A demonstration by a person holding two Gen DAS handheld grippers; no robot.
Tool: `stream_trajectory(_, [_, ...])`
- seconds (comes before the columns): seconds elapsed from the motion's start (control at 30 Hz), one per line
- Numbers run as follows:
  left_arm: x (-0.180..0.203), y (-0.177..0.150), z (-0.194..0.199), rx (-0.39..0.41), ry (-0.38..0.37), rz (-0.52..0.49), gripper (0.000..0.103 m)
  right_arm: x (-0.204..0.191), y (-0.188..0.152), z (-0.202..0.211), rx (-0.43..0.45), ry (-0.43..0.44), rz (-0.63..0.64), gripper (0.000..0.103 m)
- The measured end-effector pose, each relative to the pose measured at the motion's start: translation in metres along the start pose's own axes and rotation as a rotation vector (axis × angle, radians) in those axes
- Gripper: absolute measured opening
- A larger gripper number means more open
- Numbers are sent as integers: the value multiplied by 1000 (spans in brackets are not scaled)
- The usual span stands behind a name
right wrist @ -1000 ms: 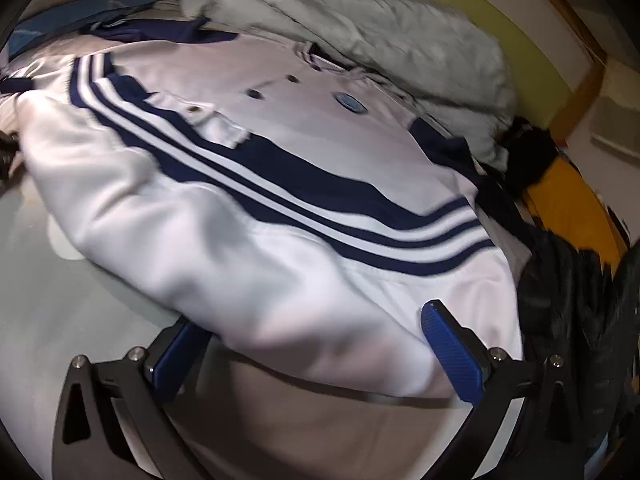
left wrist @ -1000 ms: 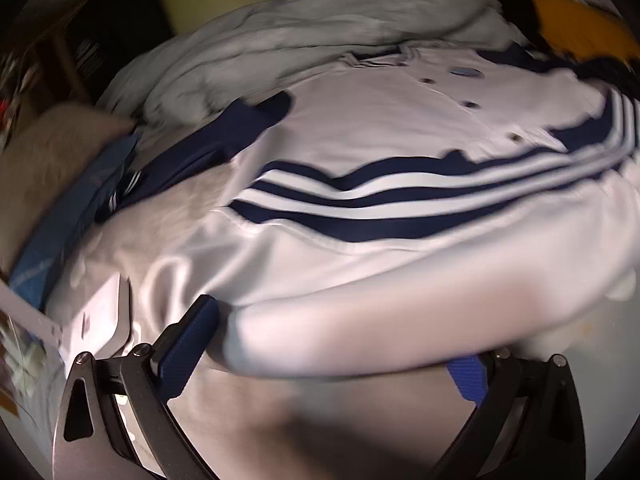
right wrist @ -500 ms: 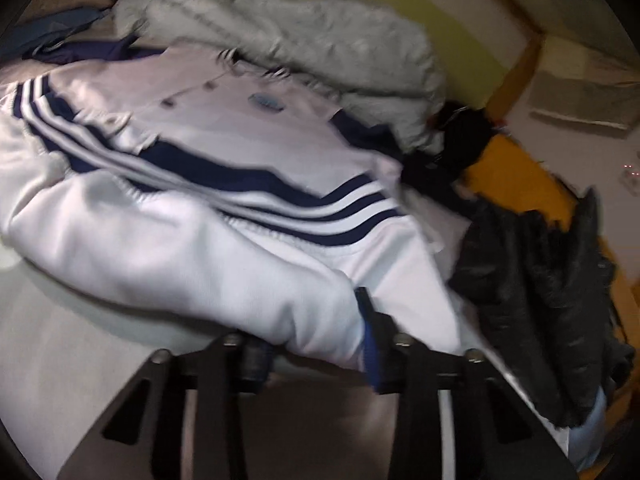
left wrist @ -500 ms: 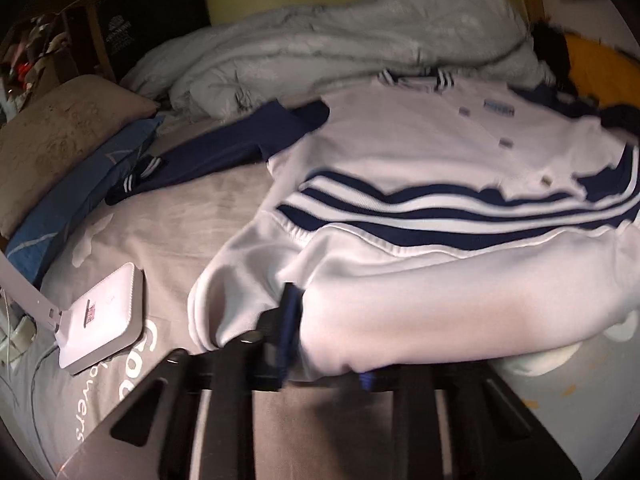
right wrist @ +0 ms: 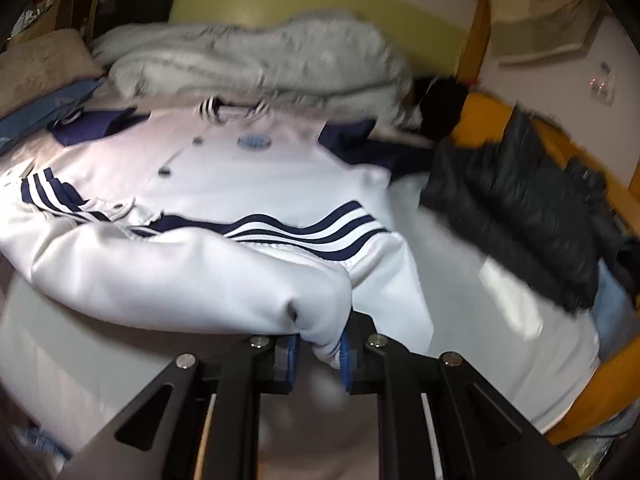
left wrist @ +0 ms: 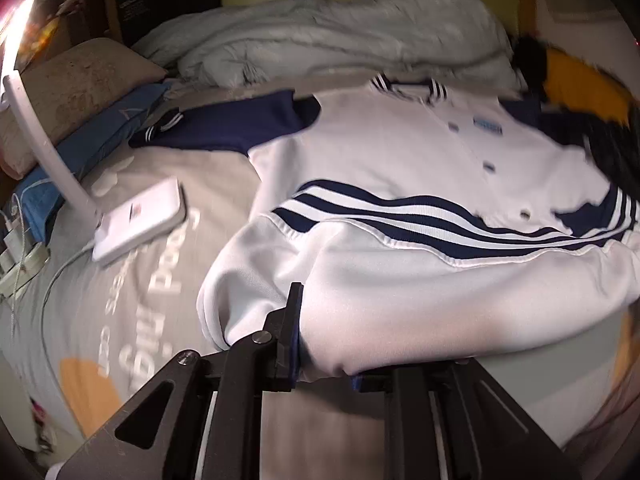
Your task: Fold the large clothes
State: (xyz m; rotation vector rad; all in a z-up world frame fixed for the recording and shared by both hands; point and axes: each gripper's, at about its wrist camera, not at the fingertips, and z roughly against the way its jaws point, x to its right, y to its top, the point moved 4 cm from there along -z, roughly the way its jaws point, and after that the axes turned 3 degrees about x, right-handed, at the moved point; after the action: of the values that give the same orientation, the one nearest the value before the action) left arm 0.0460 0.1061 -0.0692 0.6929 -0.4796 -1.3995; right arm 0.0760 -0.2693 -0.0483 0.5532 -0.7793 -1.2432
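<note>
The jacket [left wrist: 400, 160], white with navy sleeves and 3 navy stripes across the hem band, lies front-up on the grey sheet [left wrist: 140, 280] of a bed, collar toward the far side. Its lower part is folded up over the body, so a thick white roll of cloth runs across the near edge in both views.

The left gripper [left wrist: 324, 360] has just been closing and now pinches the left end of that roll; its jaws stand nearly together with white cloth bunched between the blue pads. The right gripper [right wrist: 318, 354] has also just been closing and clamps the right end of the roll [right wrist: 320, 320], a tuck of white cloth squeezed between its blue pads, jaws a narrow gap apart.

Beyond the jacket sits a rumpled grey quilt [left wrist: 340, 40]. To the left, on the sheet, lies a white lamp base [left wrist: 140, 216] with its arm rising to a bright head, near a blue pillow [left wrist: 80, 152] and a tan cushion [left wrist: 72, 92]. In the right view a black coat [right wrist: 512, 200] lies just beside the jacket's right edge, against an orange bed frame [right wrist: 600, 380].
</note>
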Motion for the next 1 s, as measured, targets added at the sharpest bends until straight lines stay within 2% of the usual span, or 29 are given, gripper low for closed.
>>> stream_trajectory(0.1, [8,-3,-2,-22,26,-49,19,4,1,-7,-22,9,-17,16])
stream_trajectory(0.23, [-2,26,-11,-64,-33,65,19,9,38,-12,27,33,-39,19])
stream_trajectory(0.3, [-7,47,-19,-70,-61,87,20,11,57,-17,51,34,-33,19])
stream_trajectory(0.43, [-17,86,-51,-114,-92,115,20,18,101,-59,44,51,-57,20])
stream_trajectory(0.57, [-19,112,-97,-168,-110,106,23,19,122,-101,46,42,-78,19])
stream_trajectory(0.63, [-19,120,-113,-155,-104,103,26,19,127,-123,33,44,-82,19])
stream_trajectory(0.7, [-17,132,-125,-105,-94,62,29,21,127,-143,19,35,-107,19])
stream_trajectory(0.77, [-13,141,-134,-58,-51,9,34,22,124,-156,34,37,-129,20])
stream_trajectory(0.83, [-13,148,-145,-35,-51,7,35,20,120,-163,61,12,-120,20])
stream_trajectory(0.9, [-15,149,-150,-10,-31,26,49,19,117,-164,76,-14,-115,34])
stream_trajectory(0.93, [-16,148,-148,13,1,25,70,19,117,-162,88,-14,-118,43])
stream_trajectory(0.97, [-16,146,-141,56,30,20,88,23,119,-155,124,-18,-129,72])
stream_trajectory(1.0, [-16,143,-132,114,37,10,91,26,120,-147,159,-34,-143,100])
